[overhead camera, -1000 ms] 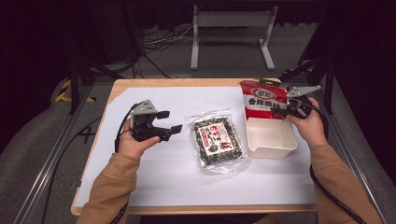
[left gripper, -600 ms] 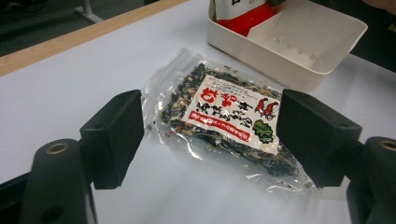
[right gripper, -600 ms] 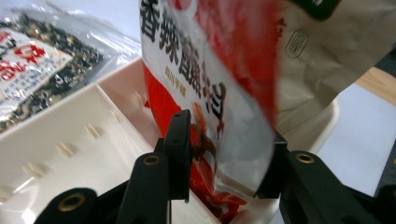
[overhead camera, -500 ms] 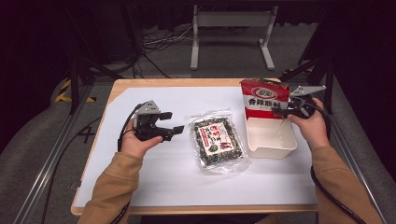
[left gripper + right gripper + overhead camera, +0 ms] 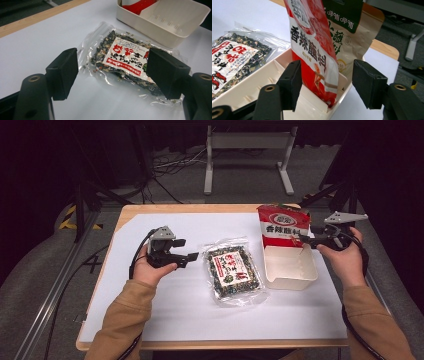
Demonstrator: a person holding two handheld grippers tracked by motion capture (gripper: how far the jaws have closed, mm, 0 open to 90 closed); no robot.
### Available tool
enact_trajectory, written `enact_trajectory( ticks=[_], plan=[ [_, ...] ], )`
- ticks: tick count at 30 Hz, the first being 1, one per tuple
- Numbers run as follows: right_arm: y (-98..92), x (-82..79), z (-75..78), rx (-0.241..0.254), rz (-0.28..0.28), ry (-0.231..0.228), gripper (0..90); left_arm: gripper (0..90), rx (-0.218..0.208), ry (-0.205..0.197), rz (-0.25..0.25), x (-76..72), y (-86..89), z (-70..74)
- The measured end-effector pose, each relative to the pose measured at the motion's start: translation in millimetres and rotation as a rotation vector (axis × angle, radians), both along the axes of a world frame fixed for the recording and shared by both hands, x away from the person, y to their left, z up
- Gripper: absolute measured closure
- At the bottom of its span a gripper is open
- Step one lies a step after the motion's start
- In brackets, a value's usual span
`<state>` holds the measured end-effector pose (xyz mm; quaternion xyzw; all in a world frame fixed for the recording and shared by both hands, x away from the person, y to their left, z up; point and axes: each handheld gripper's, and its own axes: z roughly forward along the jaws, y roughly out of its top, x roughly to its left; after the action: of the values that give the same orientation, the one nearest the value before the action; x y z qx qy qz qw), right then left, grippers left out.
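Note:
A red pouch (image 5: 283,226) stands upright at the far end of a white tray (image 5: 290,284). My right gripper (image 5: 303,240) sits at its right edge. Its jaws have just been opening and stand open in the right gripper view (image 5: 327,85), with the red pouch (image 5: 312,50) in the gap and untouched by either pad. A clear packet of dark dried bits (image 5: 232,270) lies flat mid-table. My left gripper (image 5: 192,256) hovers open just left of it, and its view (image 5: 112,72) frames the packet (image 5: 125,60) without touching it.
Behind the red pouch a brown and green pouch (image 5: 344,42) also stands in the tray (image 5: 249,87). The near part of the tray (image 5: 160,30) has ribbed slots. White paper (image 5: 165,320) covers the wooden table, whose right edge is close to the right hand.
My right gripper's jaws have opened off the red pouch and the hand has drawn back a little to the right and up. The pouch stays standing in the tray. The left gripper has barely moved.

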<state>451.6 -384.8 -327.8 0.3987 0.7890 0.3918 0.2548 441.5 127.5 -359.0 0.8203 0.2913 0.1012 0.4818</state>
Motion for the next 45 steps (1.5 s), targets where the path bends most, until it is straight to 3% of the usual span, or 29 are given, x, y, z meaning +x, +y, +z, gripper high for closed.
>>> enact_trajectory(
  ticks=[7, 12, 16, 20, 26, 31, 33, 38, 45],
  plan=[
    [-1.7, -25.1, 9.1, 0.022, -0.011, -0.024, 41.4, 26.1, 0.009, 0.001, 0.011, 4.2, -0.1, 1.0],
    [6.2, -46.1, 11.6, 0.037, 0.021, -0.031, 43.2, 26.2, 0.022, -0.012, 0.007, 7.3, -1.8, 0.1],
    [15.7, -59.5, 11.7, 0.064, 0.069, -0.027, 44.9, 26.7, 0.016, 0.01, 0.007, 8.2, -2.9, -1.2],
    [25.7, -66.1, 10.9, 0.045, 0.107, -0.029, 44.7, 26.6, 0.021, 0.01, 0.008, 9.3, -2.1, -3.0],
    [40.7, -74.1, 9.6, 0.073, 0.168, -0.032, 42.8, 24.1, 0.019, 0.037, 0.014, 12.8, -1.6, -4.3],
    [47.8, -77.1, 10.0, 0.062, 0.204, -0.039, 43.1, 21.2, 0.049, 0.047, 0.04, 18.0, -4.1, -7.5],
    [50.4, -78.8, 9.9, 0.054, 0.217, -0.04, 43.2, 21.3, 0.041, 0.083, 0.062, 22.2, -5.8, -9.6],
    [54.1, -81.6, 9.5, 0.048, 0.227, -0.039, 42.5, 20.5, 0.02, 0.107, 0.082, 33.7, -8.7, -15.1],
    [57.2, -86.3, 6.1, 0.057, 0.23, -0.029, 40.6, 20.0, 0.025, 0.162, 0.098, 46.8, -15.6, -29.5]
  ],
)
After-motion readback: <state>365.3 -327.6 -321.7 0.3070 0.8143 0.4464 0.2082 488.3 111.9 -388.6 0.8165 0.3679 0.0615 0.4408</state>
